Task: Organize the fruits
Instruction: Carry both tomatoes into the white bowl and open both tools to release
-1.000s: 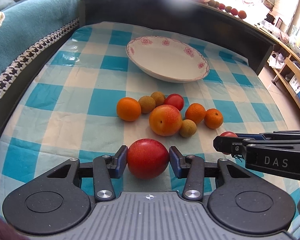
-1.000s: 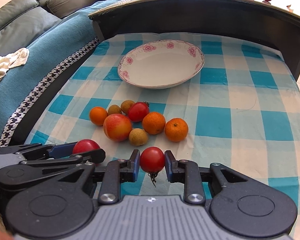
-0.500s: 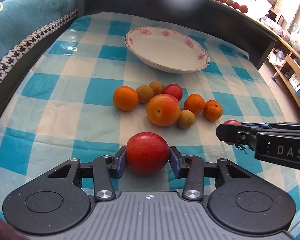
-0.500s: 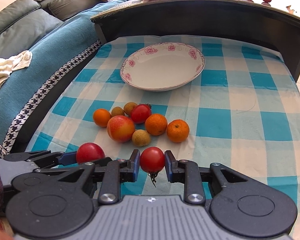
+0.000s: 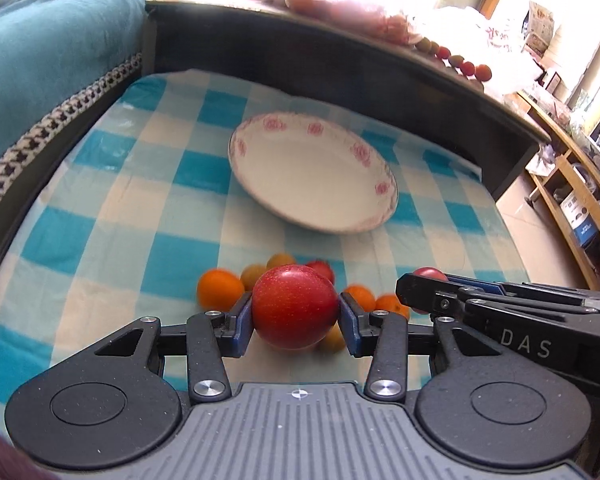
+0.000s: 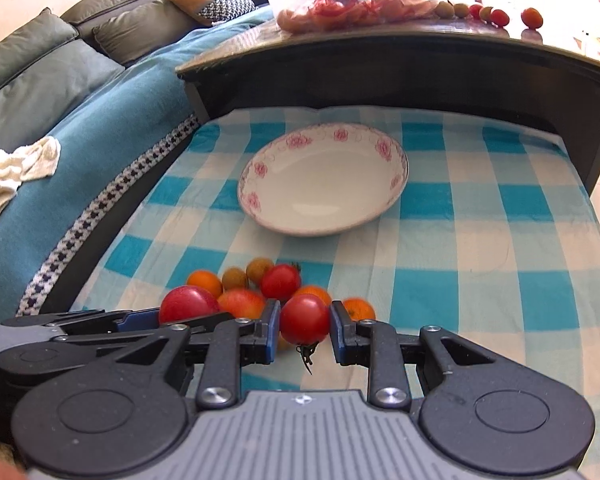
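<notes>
My left gripper (image 5: pixel 296 316) is shut on a large red plum (image 5: pixel 295 306) and holds it above the checked cloth. My right gripper (image 6: pixel 305 326) is shut on a small red tomato (image 6: pixel 305 318) with its stem hanging down. It shows at the right of the left wrist view (image 5: pixel 430 292); the left gripper with the plum (image 6: pixel 186 304) shows at the left of the right wrist view. A white bowl with pink flowers (image 5: pixel 312 176) (image 6: pixel 324 178) stands empty beyond. A cluster of oranges, longans, a peach and a tomato (image 6: pixel 260 284) lies on the cloth under both grippers.
The blue-and-white checked cloth (image 6: pixel 480 248) covers a low table. A dark raised counter (image 6: pixel 400 68) with bagged fruit and small tomatoes runs along the back. A teal-covered sofa (image 6: pixel 80 128) is at the left; wooden shelves (image 5: pixel 572 192) are at the right.
Both grippers have risen and moved forward with their fruit; the fruit cluster now lies lower in view, partly behind the fingers, and the bowl is nearer.
</notes>
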The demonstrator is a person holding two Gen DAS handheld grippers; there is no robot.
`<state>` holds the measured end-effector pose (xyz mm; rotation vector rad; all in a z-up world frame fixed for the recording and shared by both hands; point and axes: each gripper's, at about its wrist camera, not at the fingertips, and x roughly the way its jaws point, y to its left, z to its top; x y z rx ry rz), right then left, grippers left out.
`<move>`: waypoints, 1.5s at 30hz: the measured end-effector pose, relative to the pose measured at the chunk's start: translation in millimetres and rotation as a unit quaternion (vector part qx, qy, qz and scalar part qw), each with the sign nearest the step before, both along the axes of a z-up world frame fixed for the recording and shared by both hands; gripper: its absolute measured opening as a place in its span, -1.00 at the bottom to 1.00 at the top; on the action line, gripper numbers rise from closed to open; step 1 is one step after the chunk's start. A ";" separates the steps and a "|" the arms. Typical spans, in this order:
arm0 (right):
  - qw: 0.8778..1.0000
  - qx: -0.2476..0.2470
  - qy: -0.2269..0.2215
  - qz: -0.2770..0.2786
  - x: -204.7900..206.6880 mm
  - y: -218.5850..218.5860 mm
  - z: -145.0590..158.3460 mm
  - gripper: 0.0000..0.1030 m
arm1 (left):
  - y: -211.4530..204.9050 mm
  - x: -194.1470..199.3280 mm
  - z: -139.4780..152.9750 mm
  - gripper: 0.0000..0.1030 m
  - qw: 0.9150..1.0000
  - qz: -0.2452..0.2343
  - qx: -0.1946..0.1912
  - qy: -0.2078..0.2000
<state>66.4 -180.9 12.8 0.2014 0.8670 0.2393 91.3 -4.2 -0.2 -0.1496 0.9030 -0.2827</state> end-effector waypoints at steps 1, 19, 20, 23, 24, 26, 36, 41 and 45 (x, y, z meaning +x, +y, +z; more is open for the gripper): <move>1.000 0.000 -0.002 -0.001 4.7 -1.0 1.6 -0.45 | -1.1 6.0 1.1 0.01 1.000 0.002 -0.003 0.000; 1.000 -0.003 -0.012 0.018 110.8 -17.6 -17.4 -0.45 | -22.7 100.4 -13.3 -0.01 0.999 -0.006 0.034 -0.010; 1.000 -0.003 -0.011 0.020 113.7 -17.7 -19.7 -0.45 | -23.2 101.2 -14.5 -0.01 0.999 -0.006 0.037 -0.012; 1.000 0.002 -0.006 0.024 121.0 -19.4 -26.2 -0.45 | -25.8 103.1 -15.6 0.00 0.999 -0.010 0.047 -0.019; 1.000 0.006 -0.004 0.026 122.5 -20.3 -27.9 -0.44 | -26.0 103.4 -15.8 0.00 0.999 -0.010 0.047 -0.018; 1.000 0.009 -0.001 0.025 124.6 -21.9 -29.8 -0.42 | -26.0 104.0 -15.6 0.00 0.999 -0.008 0.044 -0.016; 1.000 0.008 -0.007 0.019 122.6 -22.0 -20.9 -0.41 | -21.1 102.1 -5.0 0.10 0.999 0.001 0.039 -0.022; 1.000 0.012 -0.015 0.017 116.8 -24.7 -10.0 -0.41 | -18.9 96.4 6.5 0.17 0.999 0.001 0.032 -0.034; 1.000 0.009 -0.024 0.013 108.2 -24.3 0.5 -0.40 | -18.5 88.4 16.0 0.19 0.998 -0.002 0.034 -0.045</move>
